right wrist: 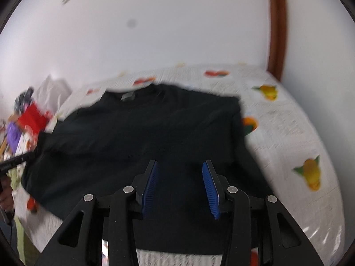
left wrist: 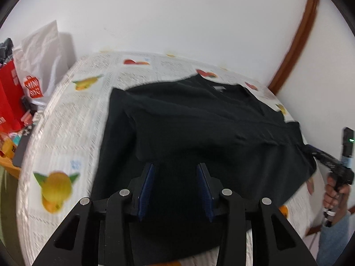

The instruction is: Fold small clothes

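Note:
A black shirt (left wrist: 199,128) lies spread on the fruit-printed tablecloth (left wrist: 66,122), its neck label (left wrist: 218,88) at the far side. Folds and creases run across its right part. My left gripper (left wrist: 175,166) is open over the shirt's near hem; the cloth lies below the blue pads (left wrist: 147,186), which do not pinch it. In the right wrist view the same shirt (right wrist: 137,133) fills the middle, and my right gripper (right wrist: 180,163) stands open above its near hem. A hand (left wrist: 335,194) holds the right gripper's body (left wrist: 332,166) at the shirt's right edge.
A white plastic bag (left wrist: 42,66), a red bag (left wrist: 8,97) and loose clutter crowd the table's left end. A white wall stands close behind the table, with a brown door frame (left wrist: 297,44) at the right. Bare tablecloth (right wrist: 288,133) shows right of the shirt.

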Demonstrator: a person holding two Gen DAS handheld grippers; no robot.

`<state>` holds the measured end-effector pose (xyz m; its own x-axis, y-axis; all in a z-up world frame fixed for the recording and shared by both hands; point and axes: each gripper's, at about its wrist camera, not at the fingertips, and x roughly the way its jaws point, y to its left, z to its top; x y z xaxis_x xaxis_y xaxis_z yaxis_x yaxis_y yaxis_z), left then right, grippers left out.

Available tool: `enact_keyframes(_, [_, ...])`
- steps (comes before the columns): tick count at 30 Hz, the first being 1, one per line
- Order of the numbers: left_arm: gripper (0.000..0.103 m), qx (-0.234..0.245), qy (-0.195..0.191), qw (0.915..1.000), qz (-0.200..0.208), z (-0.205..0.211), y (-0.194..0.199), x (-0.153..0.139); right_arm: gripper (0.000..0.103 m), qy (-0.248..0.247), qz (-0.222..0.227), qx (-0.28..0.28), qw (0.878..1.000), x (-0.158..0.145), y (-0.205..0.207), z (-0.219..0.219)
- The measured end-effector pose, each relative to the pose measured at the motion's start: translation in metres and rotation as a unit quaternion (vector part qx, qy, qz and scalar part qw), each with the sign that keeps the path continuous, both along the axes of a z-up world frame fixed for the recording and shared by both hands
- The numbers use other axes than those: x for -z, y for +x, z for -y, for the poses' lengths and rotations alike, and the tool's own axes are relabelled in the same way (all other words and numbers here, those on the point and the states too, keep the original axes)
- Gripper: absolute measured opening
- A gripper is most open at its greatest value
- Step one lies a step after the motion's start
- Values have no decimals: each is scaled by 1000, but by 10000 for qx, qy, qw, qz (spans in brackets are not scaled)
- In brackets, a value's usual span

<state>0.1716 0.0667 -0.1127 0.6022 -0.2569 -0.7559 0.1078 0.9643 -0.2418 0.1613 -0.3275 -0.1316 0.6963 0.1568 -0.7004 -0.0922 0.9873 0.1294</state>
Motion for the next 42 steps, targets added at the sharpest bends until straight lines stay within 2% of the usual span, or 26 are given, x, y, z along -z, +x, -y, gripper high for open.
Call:
enact_keyframes(2, [37, 37, 51, 10000, -73, 5, 0, 5, 39, -74, -292, -45, 9995, 17, 7, -10])
enact_keyframes(7, [38, -28, 387, 9985, -395, 16, 24, 25, 36, -282, -490, 9, 9984, 32, 25, -19])
enact_keyframes(13, [38, -101, 847, 9962, -180, 28, 58, 21, 34, -327, -522, 253, 9978, 31, 56, -25])
enact_keyframes(16, [38, -127, 1020, 9947, -28, 27, 77, 17, 33, -55, -397, 407, 9984, 22, 87, -18])
enact_keyframes(20, [38, -285, 1038, 9941, 122, 21, 103, 10, 33, 150, -253, 484, 9984, 12, 111, -10])
enact_keyframes(23, [38, -470, 971, 9940, 161, 10, 120, 6, 33, 253, 25, 538, 9982, -5, 133, 5])
enact_keyframes(27, [38, -543, 875, 9945, 175, -6, 125, 5, 35, -7, 137, 473, 9988, -11, 139, 12])
enact_keyframes(29, [38, -540, 889, 9945, 146, -14, 125, 9, 40, -226, 106, 445, 9987, -9, 144, 17])
enact_keyframes(31, [38, -491, 888, 9948, 33, -18, 129, 15, 41, -497, -118, 481, 9975, 4, 158, 26])
enact_keyframes(33, [38, -428, 919, 9948, -127, -20, 135, 24, 41, -499, -229, 452, 9975, 9, 164, 29])
enact_keyframes(34, [38, -425, 913, 9948, -134, -21, 137, 27, 41, -415, -394, 397, 9976, 17, 173, 33])
enact_keyframes(36, [37, -396, 884, 9952, -129, -20, 139, 29, 41, -321, -426, 312, 9981, 23, 177, 33])
enact_keyframes(37, [27, -389, 896, 9951, -121, -19, 140, 28, 41, -309, -449, 262, 9982, 25, 180, 32])
enact_keyframes(39, [10, -413, 1007, 9940, -59, -17, 137, 24, 34, -320, -445, 231, 9982, 27, 181, 31])
enact_keyframes(40, [9, -379, 1059, 9936, 77, -14, 134, 18, 24, -375, -380, 221, 9983, 27, 180, 29])
enact_keyframes(42, [9, -567, 1129, 9898, 654, -12, 123, 1, 16, -284, -192, 134, 9993, 22, 174, 30])
